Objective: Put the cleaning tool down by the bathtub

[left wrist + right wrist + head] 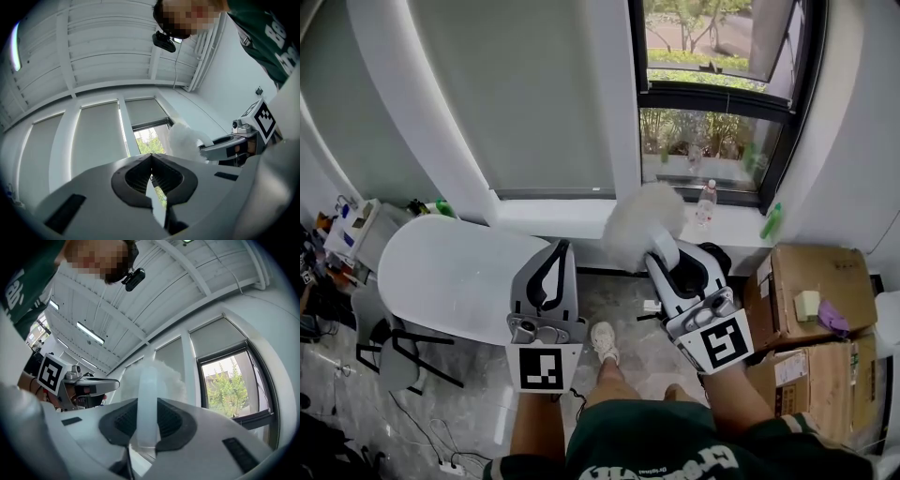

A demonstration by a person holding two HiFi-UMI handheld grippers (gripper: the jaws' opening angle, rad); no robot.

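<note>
The cleaning tool is a fluffy white duster (642, 217) on a pale plastic handle (147, 411). My right gripper (664, 251) is shut on that handle and holds the duster head (154, 376) up in front of the window. The white bathtub (441, 272) lies below and to the left, under the window wall. My left gripper (562, 247) hangs over the tub's right end, jaws shut with nothing between them (151, 158). In the left gripper view the duster (185, 140) and my right gripper (232, 144) show to the right.
Cardboard boxes (811, 295) are stacked at the right. A clear bottle (705, 202) and a green bottle (772, 221) stand on the window sill. A grey stool (394, 356) sits by the tub's near side. The person's shoe (603, 340) rests on the marble floor between the grippers.
</note>
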